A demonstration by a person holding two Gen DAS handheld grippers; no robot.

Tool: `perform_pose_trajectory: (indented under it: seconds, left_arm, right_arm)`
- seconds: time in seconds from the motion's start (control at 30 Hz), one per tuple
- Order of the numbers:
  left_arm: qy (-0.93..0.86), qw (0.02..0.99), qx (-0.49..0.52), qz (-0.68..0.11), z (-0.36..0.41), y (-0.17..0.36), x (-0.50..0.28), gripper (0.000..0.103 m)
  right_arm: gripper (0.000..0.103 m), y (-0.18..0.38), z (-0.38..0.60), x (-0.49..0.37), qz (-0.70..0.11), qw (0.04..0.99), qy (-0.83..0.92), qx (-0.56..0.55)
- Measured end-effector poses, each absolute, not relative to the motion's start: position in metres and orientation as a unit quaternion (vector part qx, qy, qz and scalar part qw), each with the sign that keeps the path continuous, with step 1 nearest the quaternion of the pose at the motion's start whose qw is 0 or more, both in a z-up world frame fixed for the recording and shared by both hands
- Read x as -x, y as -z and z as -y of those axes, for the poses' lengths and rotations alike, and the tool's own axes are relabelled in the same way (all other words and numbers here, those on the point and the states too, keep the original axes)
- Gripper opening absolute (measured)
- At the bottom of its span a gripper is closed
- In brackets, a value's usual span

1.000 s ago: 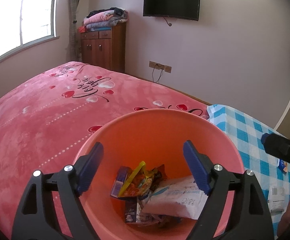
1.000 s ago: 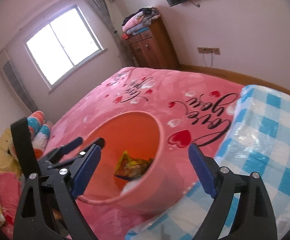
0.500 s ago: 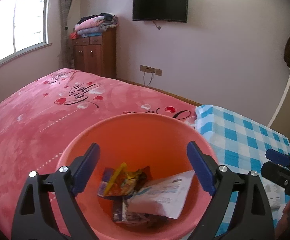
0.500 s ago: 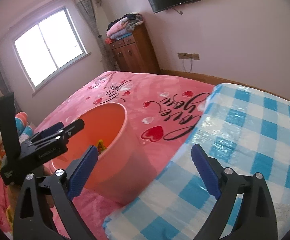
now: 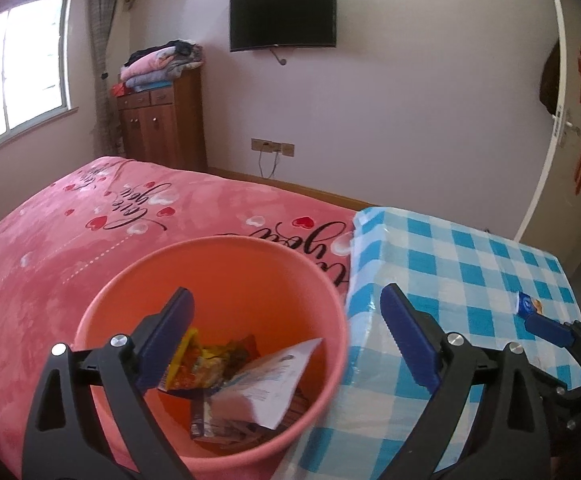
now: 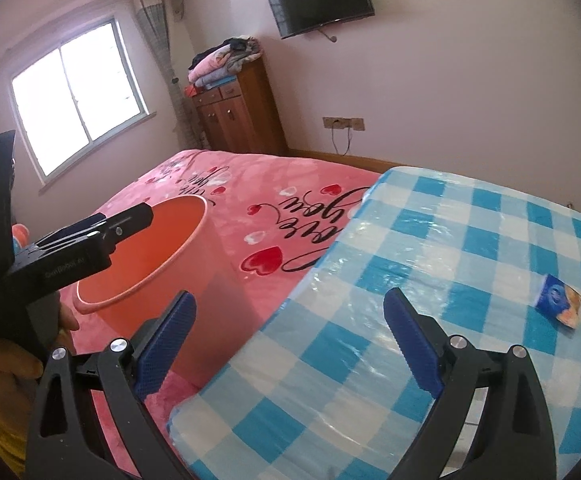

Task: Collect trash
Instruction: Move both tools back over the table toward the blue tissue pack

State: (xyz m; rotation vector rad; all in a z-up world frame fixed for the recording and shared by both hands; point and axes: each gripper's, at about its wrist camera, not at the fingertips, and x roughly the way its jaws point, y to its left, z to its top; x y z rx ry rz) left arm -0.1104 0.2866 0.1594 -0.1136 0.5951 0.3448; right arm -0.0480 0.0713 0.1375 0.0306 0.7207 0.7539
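Checked table [image 6: 470, 240] bears a blue packet [image 6: 560, 299]; bucket [image 6: 158, 256] apparently on the bed [image 6: 290, 184].

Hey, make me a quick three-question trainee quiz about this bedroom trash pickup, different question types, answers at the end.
1. True or false: the bucket is empty.
2. Where does the blue packet lie: A) in the bucket, B) on the checked cloth, C) on the pink blanket?
3. Fill in: nothing is between the right gripper jaws, which stand ____.

Key: 1 false, wrappers lie inside. 2 B. 3 open.
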Motion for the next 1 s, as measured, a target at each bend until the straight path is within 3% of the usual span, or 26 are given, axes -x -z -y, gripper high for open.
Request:
perform_pose_trajectory:
  seconds: [0.7, 1.0]
  left_arm:
    - [-0.101, 0.932, 0.003, -0.349, -0.187, -0.123, 0.065, 0.095]
    - [-0.062, 0.926, -0.015, -0.372, -0.144, -0.103, 0.041, 0.095]
  right_arm:
    - [0.094, -0.113, 0.021, 0.04, -0.31, 0.901, -0.302, -0.021]
    - [0.094, -0.091, 0.087, 0.022, -0.319, 0.91, -0.253, -0.076]
